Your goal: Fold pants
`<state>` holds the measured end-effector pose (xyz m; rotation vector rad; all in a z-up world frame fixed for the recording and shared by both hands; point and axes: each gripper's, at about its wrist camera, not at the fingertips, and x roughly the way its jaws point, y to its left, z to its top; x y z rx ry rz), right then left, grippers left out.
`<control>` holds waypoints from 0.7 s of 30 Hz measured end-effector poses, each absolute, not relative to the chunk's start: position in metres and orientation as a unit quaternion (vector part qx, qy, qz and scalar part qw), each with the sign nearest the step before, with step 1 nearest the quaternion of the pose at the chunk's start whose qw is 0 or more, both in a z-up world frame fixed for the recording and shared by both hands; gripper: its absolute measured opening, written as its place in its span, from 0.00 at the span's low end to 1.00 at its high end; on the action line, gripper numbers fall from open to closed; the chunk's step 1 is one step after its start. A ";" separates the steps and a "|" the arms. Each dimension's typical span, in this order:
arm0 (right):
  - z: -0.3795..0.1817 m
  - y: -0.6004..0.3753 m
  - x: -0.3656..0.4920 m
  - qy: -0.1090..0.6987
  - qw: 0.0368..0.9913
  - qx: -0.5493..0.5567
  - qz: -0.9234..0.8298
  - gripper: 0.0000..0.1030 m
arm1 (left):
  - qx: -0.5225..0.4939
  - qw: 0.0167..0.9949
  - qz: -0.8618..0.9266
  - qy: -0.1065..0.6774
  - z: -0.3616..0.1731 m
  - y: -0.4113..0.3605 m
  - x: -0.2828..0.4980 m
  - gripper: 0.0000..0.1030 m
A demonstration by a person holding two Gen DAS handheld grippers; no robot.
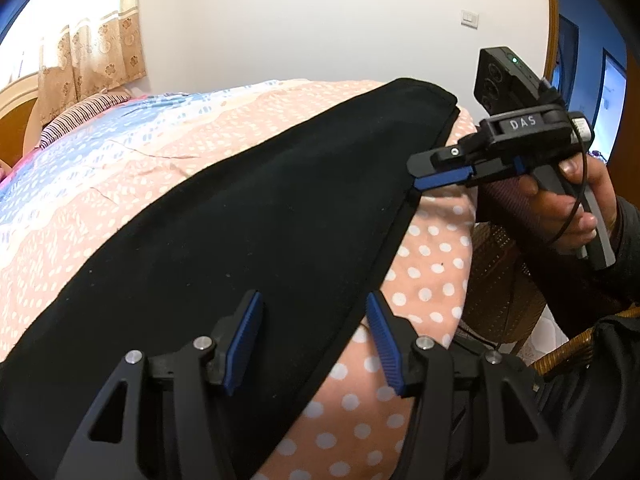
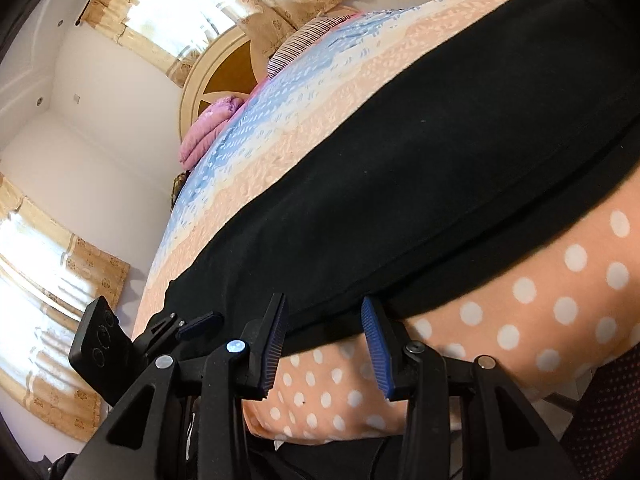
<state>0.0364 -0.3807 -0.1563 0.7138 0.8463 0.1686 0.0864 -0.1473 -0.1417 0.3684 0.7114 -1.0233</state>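
My left gripper (image 1: 316, 344) has its jaws spread, blue pads apart, straddling the near hem of the black pants (image 1: 240, 216) without pinching it; the cloth edge runs up between the pads. My right gripper (image 2: 324, 344) is likewise spread wide over the same long edge of the pants (image 2: 400, 184), the fabric lying just ahead of its pads. Seen from the left wrist camera, the right gripper (image 1: 434, 178) sits at the pants' far corner, its blue tip touching the edge, my right hand (image 1: 576, 208) wrapped round the handle; from there I cannot tell how its jaws stand. The pants lie flat near the edge of the bed (image 1: 432, 264), on a peach polka-dot cover. Beyond are a striped pillow (image 1: 80, 114), curtains (image 2: 224, 4) and a round headboard (image 2: 224, 80).
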 end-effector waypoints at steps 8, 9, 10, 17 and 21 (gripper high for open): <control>-0.153 -0.385 0.037 0.387 0.854 0.339 0.077 0.14 | 0.176 0.792 -0.486 0.326 -0.137 -0.157 0.079 0.55; -0.152 -0.387 0.036 0.385 0.856 0.338 0.077 0.11 | 0.178 0.791 -0.487 0.325 -0.137 -0.159 0.079 0.55; -0.151 -0.387 0.036 0.383 0.858 0.334 0.079 0.07 | 0.180 0.790 -0.488 0.325 -0.137 -0.161 0.079 0.55; -0.140 -0.388 0.031 0.368 0.866 0.328 0.084 0.03 | 0.201 0.791 -0.484 0.316 -0.137 -0.168 0.076 0.59; -0.132 -0.389 0.027 0.357 0.870 0.329 0.086 0.02 | 0.226 0.801 -0.462 0.305 -0.139 -0.174 0.074 0.59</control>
